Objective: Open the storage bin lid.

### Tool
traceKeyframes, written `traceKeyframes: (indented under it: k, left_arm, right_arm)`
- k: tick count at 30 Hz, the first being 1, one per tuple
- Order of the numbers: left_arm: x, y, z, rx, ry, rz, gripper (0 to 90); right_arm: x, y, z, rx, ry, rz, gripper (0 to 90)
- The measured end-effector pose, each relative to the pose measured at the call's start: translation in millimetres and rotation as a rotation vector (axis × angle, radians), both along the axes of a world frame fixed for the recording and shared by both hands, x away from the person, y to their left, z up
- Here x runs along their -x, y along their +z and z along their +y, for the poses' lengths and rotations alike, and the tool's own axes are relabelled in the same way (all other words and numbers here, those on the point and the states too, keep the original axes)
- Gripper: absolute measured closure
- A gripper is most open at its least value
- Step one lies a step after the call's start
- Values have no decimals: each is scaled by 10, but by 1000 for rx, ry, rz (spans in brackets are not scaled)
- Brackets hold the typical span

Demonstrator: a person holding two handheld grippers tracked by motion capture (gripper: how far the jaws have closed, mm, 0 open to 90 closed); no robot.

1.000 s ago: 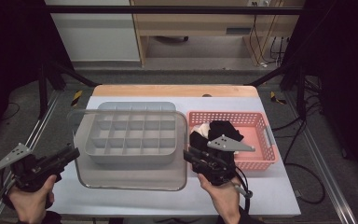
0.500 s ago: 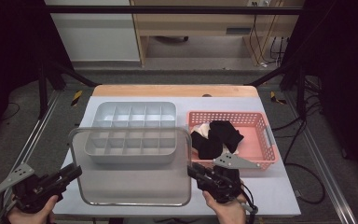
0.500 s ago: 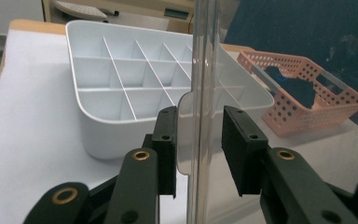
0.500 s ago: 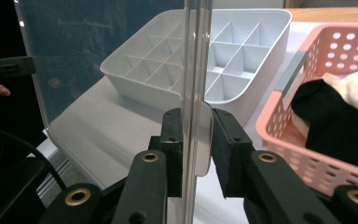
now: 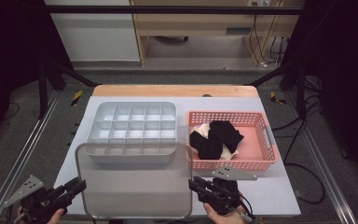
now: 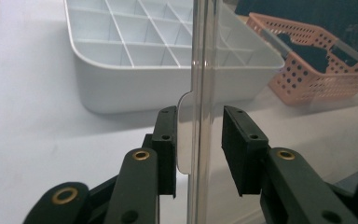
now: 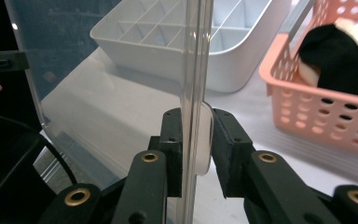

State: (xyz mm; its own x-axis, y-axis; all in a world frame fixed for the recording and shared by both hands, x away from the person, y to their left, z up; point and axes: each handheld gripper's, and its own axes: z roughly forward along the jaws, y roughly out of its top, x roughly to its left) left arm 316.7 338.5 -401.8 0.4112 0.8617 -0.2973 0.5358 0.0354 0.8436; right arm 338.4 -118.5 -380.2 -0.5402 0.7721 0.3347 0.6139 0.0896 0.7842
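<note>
Clear lid [image 5: 135, 179] held off the divided tray [image 5: 131, 130], over the near worktop [image 5: 270, 191].
Right gripper [image 7: 196, 140] jaws clamp its edge tab; left gripper [image 6: 198, 140] jaws straddle the opposite tab, gapped, likely steadying.

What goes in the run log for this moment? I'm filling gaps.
left gripper: open astride clear lid edge | right gripper: shut on clear lid | divided tray: uncovered | pink basket: holds black and white cloths

Yellow-black clamps [image 5: 76, 97] (floor-side)
</note>
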Motion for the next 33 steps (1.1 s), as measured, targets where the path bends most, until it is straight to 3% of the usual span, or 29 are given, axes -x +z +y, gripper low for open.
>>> traceKeyframes:
  k: [12, 19, 33]
  left_arm:
    - [37, -224, 20, -12, 3, 70, 659]
    - [39, -395, 29, -31, 17, 144, 652]
    - [-40, -565, 16, -68, 35, 217, 643]
  right_arm:
    - [34, -224, 40, 18, 10, 65, 750]
    - [-3, -418, 81, 25, 14, 135, 749]
    - [-133, -716, 147, 42, 3, 225, 736]
